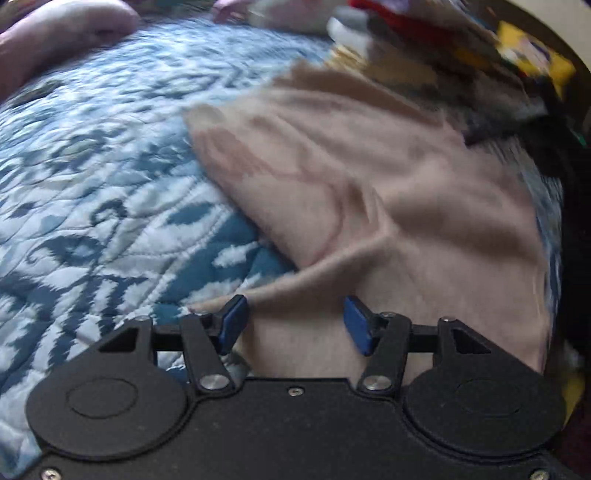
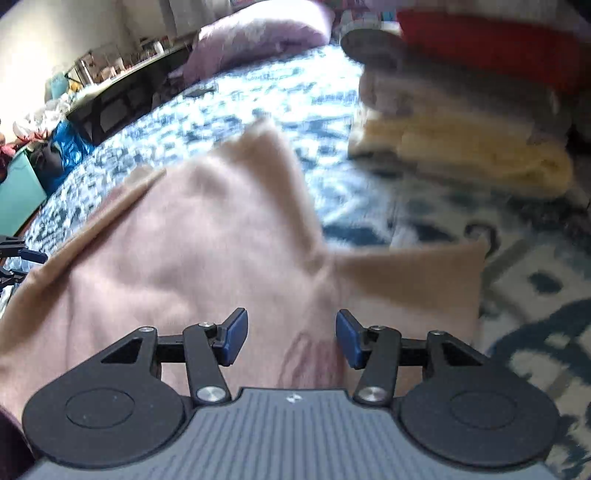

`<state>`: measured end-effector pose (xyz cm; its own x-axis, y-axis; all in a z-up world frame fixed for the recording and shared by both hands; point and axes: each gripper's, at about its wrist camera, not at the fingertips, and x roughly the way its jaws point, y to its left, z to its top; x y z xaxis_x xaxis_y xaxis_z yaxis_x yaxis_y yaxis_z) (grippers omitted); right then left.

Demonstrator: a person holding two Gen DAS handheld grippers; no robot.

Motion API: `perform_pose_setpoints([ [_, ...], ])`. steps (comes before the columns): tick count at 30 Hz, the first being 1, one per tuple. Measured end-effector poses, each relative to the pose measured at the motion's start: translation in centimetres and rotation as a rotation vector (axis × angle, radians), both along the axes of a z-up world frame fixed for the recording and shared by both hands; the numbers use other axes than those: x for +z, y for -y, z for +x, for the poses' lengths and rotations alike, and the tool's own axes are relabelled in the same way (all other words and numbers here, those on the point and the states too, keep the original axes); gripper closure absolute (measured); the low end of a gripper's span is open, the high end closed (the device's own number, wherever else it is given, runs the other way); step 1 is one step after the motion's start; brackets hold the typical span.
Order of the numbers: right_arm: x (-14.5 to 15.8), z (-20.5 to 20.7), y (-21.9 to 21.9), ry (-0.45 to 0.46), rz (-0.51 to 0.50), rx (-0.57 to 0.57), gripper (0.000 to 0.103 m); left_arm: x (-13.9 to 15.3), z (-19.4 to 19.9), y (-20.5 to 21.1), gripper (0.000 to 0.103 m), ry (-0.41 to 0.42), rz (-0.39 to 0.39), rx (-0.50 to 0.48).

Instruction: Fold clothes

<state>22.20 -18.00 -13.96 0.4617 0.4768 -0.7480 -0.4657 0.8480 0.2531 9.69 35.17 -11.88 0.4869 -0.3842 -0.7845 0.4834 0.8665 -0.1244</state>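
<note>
A beige-pink garment (image 1: 369,192) lies spread on a blue and white quilted bedspread (image 1: 92,184). My left gripper (image 1: 295,325) is open, its blue pads apart over the garment's near edge, holding nothing. In the right wrist view the same garment (image 2: 192,236) fills the left and middle, with a folded corner at the right. My right gripper (image 2: 291,338) is open above the cloth, empty. The left gripper's fingers (image 2: 22,254) show at the far left edge of that view. Both views are blurred.
A stack of folded clothes, yellow (image 2: 472,155), beige and red (image 2: 491,48), sits at the back right on the bedspread (image 2: 535,314). A pink pillow (image 2: 258,33) lies at the far end. Dark furniture and bags (image 2: 110,107) stand beside the bed at left.
</note>
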Motion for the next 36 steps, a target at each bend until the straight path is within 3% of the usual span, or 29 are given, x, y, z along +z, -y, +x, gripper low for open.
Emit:
perform_pose_setpoints([
  [4, -1.3, -0.3, 0.4, -0.024, -0.01, -0.04, 0.049, 0.2, 0.9, -0.8, 0.046, 0.045, 0.053, -0.031],
  [9, -1.4, -0.6, 0.6, -0.031, -0.015, -0.077, 0.048, -1.3, 2.5, 0.5, 0.046, -0.011, 0.122, -0.137],
  [10, -1.4, -0.7, 0.6, -0.031, -0.025, -0.081, 0.048, -1.3, 2.8, 0.4, 0.05, -0.025, 0.111, -0.126],
  [12, -1.6, -0.8, 0.6, -0.033, -0.033, -0.088, 0.044, -0.9, 2.4, 0.1, 0.084, -0.032, 0.095, -0.113],
  [13, -1.6, -0.8, 0.6, -0.035, -0.034, -0.092, 0.043, -0.5, 1.6, 0.3, 0.096, -0.007, 0.125, -0.11],
  [16, -1.7, -0.7, 0.7, -0.037, -0.037, -0.104, 0.04, 1.4, -1.5, 0.7, 0.098, 0.076, 0.219, -0.077],
  [19, -1.9, -0.6, 0.7, -0.03, -0.044, -0.121, 0.039, 5.0, -5.7, 0.2, 0.098, 0.206, 0.248, 0.054],
  [23, -1.9, -0.9, 0.9, -0.021, -0.044, -0.152, 0.038, 8.6, -13.4, -2.1, 0.098, 0.287, 0.179, 0.283],
  [30, -2.0, -1.2, 2.6, -0.017, -0.042, -0.209, 0.03, 2.2, -21.3, -6.4, 0.102, 0.135, 0.081, 0.697],
  [33, -1.8, -1.5, 3.0, -0.018, -0.049, -0.216, 0.03, 1.0, -23.0, -7.6, 0.085, 0.122, 0.046, 0.833],
  [35, -1.4, -1.8, 3.2, -0.009, -0.059, -0.213, 0.029, 1.2, -22.6, -8.8, 0.064, 0.136, 0.008, 0.934],
  [36, -1.1, -1.9, 3.4, 0.0, -0.061, -0.21, 0.029, 1.2, -22.2, -9.8, 0.058, 0.139, -0.037, 0.974],
])
